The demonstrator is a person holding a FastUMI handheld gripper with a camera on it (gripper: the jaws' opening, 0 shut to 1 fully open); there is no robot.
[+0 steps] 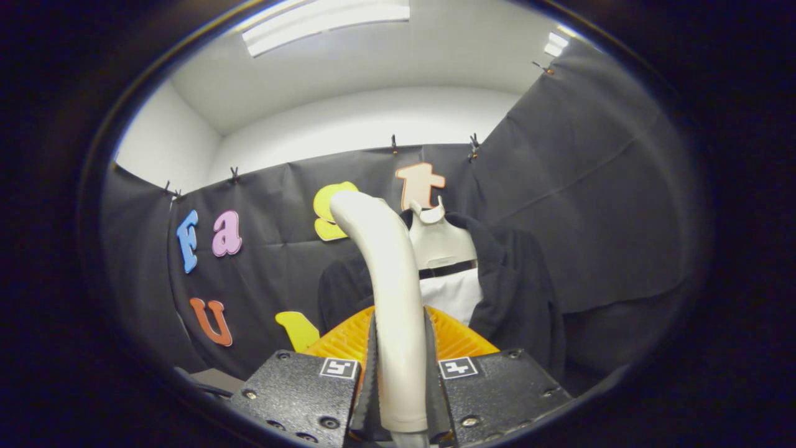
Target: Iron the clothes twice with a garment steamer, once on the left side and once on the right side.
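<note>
My gripper [401, 379] is shut on the cream handle of the garment steamer [385, 274], which rises between the two fingers and curves up and away to the left. Both fingers press on the handle's sides. Just beyond the fingers hangs a dark jacket [516, 292] on a pale mannequin torso [438, 239], over a white inner garment [457, 295]. The steamer handle covers the jacket's middle and part of its left half. The steamer's head is hidden from me.
An orange ribbed surface [460, 336] lies right behind the fingers, under the garment. Black cloth walls [597, 205] close in behind and to the right of the jacket. A grey ledge [214, 378] shows low to the left of the fingers.
</note>
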